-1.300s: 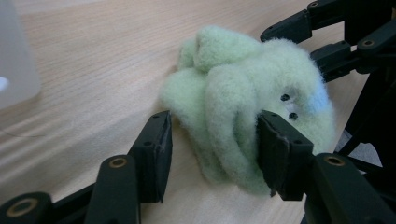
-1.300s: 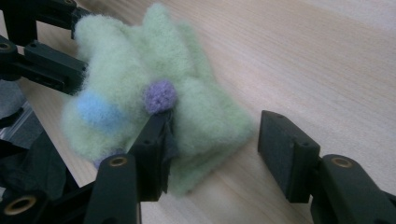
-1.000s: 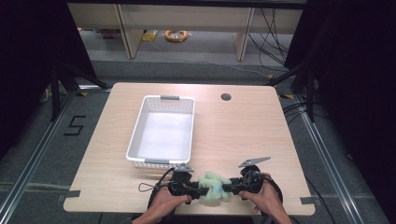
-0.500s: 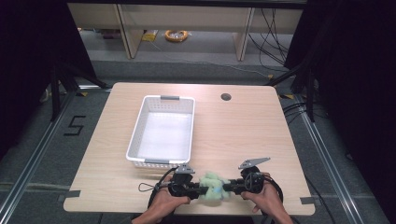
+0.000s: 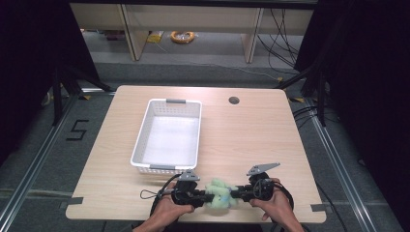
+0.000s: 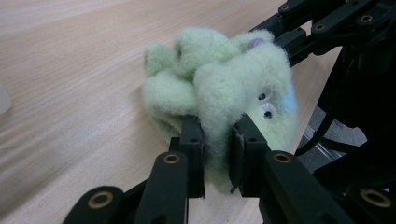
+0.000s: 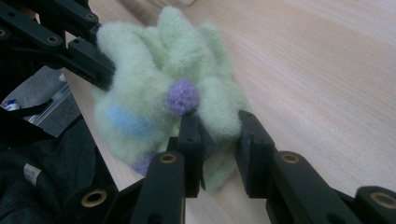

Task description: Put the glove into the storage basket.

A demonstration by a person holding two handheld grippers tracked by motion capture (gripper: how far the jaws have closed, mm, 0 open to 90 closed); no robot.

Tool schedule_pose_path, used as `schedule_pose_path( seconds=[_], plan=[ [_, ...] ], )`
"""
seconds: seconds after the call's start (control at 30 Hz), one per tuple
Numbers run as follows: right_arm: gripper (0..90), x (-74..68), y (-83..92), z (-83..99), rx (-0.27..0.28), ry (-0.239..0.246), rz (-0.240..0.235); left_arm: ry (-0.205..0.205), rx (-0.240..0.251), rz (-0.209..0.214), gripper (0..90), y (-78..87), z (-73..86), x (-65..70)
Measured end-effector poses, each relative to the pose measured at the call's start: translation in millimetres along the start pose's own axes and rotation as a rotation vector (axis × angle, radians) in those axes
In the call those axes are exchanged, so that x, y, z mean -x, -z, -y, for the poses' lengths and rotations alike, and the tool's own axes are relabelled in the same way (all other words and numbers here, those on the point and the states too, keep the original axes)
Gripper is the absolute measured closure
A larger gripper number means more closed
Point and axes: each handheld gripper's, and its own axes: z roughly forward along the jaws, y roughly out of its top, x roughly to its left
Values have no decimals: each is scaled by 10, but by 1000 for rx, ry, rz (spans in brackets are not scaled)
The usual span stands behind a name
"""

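Left gripper view: the green plush toy (image 6: 219,88) is pinched in the left gripper (image 6: 217,147) at the table's (image 5: 251,140) near edge — the right gripper (image 7: 218,149) is closed on its other side, 2 grips presumably for lifting it toward the basket (image 5: 145,130).

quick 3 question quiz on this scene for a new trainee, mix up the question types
1. True or false: the green plush toy lies inside the white basket.
2. Which grips the toy? A) left gripper alone B) right gripper alone C) both
3. Fill in: the toy sits near the table's ____ edge, by the person's hands.

Key
1. False: it is on the table in front of the basket, which holds nothing.
2. C: each gripper's fingers pinch the fleece, one from each side.
3. Near (front).
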Motion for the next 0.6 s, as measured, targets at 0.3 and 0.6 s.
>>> schedule_pose_path(
  seconds=[0.3,0.6],
  plan=[
    [744,-58,98,-58,37,33,-19,-6,22,41,767,92,-42,44],
    [745,-174,240,-248,72,69,-13,-32,81,51,764,378,-197,86]
  ],
)
